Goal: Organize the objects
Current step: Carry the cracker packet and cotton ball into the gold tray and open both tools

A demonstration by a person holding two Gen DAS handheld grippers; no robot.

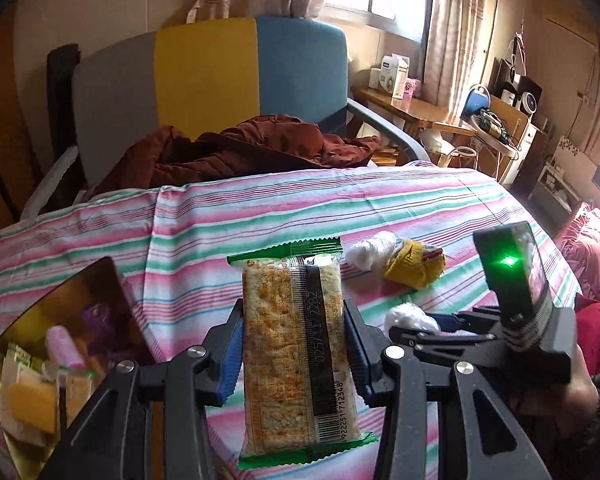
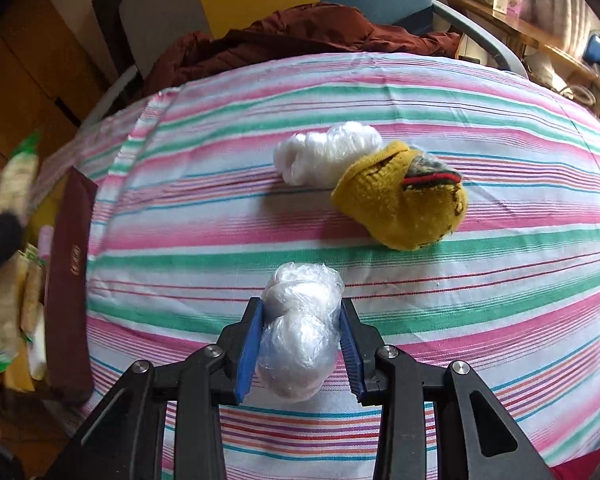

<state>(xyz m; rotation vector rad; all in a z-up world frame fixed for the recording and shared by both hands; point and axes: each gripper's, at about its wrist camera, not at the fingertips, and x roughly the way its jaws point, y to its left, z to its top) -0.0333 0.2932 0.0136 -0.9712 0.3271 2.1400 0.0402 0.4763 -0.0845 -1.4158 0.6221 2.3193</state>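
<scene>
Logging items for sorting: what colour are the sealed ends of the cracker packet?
Green on the cracker packet, clearest in the left wrist view.

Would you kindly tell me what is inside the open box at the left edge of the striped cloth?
The open box holds snack packets, a pink roll, something purple and a yellow item. The left claw's arm covers the box's near corner, so anything there is hidden.

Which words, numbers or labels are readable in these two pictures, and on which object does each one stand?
"712348", end of the barcode number on the cracker packet held in the left gripper; earlier digits are uncertain.
Long number along the packet's dark strip: blurred, only partly legible.
Gold lettering on the dark red box: too blurred to read.
White boxes on the wooden side table: print too small.
The wrapped bundle in the right gripper: no text.
</scene>
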